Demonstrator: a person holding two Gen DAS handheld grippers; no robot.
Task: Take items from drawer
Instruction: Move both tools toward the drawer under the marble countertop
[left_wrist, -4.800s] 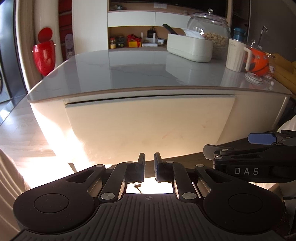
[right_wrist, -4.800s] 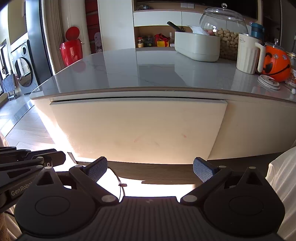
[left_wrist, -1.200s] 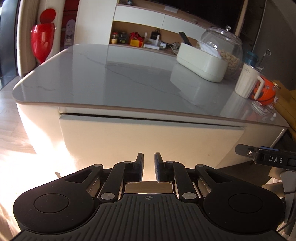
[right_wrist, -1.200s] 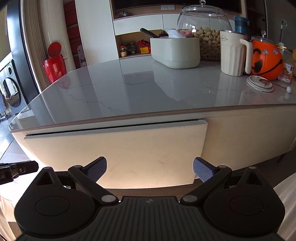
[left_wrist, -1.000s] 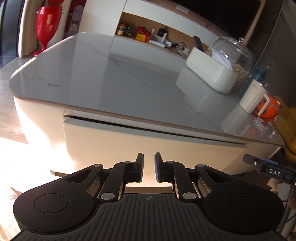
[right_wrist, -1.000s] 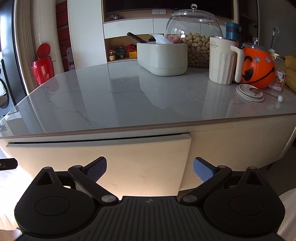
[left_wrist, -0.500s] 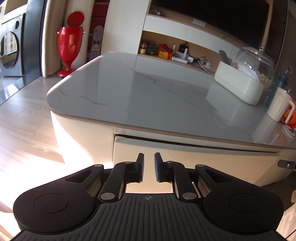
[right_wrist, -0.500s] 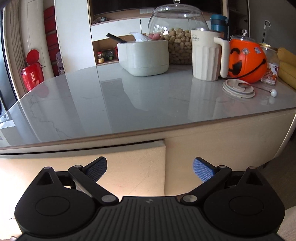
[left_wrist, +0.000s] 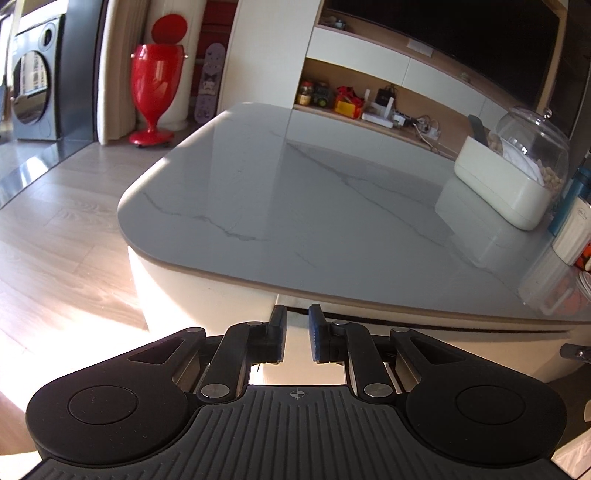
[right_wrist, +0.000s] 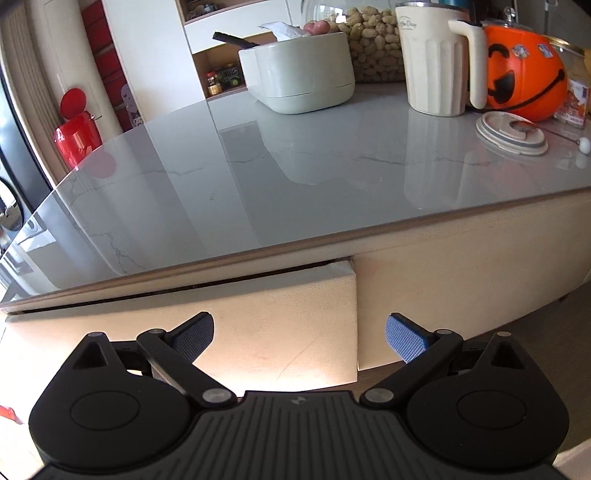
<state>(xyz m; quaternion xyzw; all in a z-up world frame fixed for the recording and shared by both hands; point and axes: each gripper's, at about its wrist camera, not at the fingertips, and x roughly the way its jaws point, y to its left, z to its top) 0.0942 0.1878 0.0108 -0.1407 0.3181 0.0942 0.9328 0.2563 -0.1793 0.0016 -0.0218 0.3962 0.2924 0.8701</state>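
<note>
The drawer is a cream front panel (right_wrist: 277, 325) under the grey marble tabletop (right_wrist: 295, 177), with a dark slit above it. Its right corner (right_wrist: 347, 273) stands slightly proud of the panel beside it. What it holds is hidden. My right gripper (right_wrist: 299, 332) is wide open and empty, close in front of the drawer's right end, its fingers straddling that edge. In the left wrist view my left gripper (left_wrist: 296, 321) is nearly shut with a narrow empty gap, pointing at the drawer's left end (left_wrist: 291, 314) just below the tabletop (left_wrist: 332, 221).
At the back right of the table stand a cream tissue box (right_wrist: 299, 74), a jar of peanuts (right_wrist: 373, 48), a cream jug (right_wrist: 436, 59), an orange pumpkin bucket (right_wrist: 524, 70) and a round lid (right_wrist: 511, 133). A red bin (left_wrist: 157, 88) stands on the wooden floor at left.
Both hands have spread apart along the table's front. The left view has swung to the drawer's left end, the right view to its right end and closer. Neither gripper's jaws changed.
</note>
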